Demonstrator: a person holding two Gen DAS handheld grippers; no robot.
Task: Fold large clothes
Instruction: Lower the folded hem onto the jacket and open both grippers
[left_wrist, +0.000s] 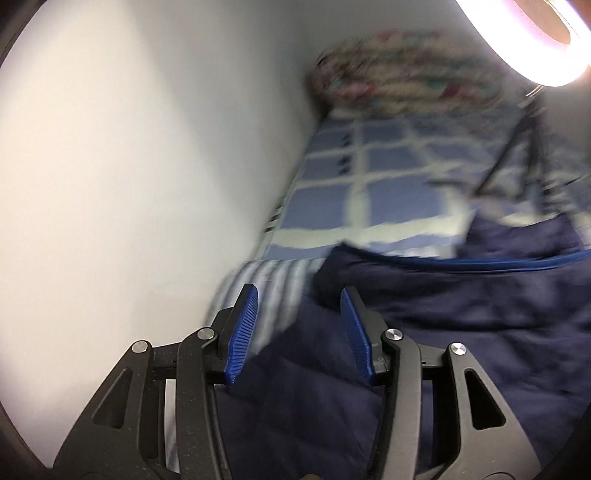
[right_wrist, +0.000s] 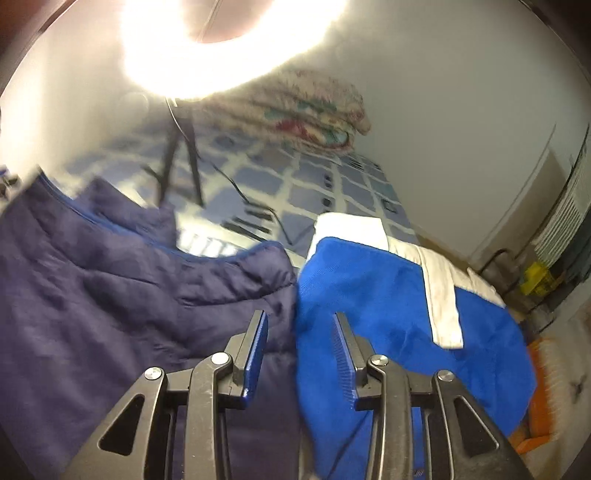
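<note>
A dark navy quilted jacket (left_wrist: 443, 325) lies spread on the bed, its bright blue zip edge running along the top. My left gripper (left_wrist: 298, 291) hovers over the jacket's left edge, jaws apart, with no cloth pinched between the blue pads. In the right wrist view the same navy jacket (right_wrist: 110, 277) fills the left side. A bright blue garment with white stripes (right_wrist: 388, 295) lies folded beside it on the right. My right gripper (right_wrist: 300, 315) is open above the seam where the two garments meet, gripping nothing.
The bed has a blue and white checked sheet (left_wrist: 369, 166) against a white wall (left_wrist: 147, 147). A folded floral blanket (right_wrist: 314, 107) sits at the far end. A glaring ring light (right_wrist: 221, 48) on a tripod (right_wrist: 177, 162) stands on the bed. Orange clutter (right_wrist: 539, 387) lies off the bed's right side.
</note>
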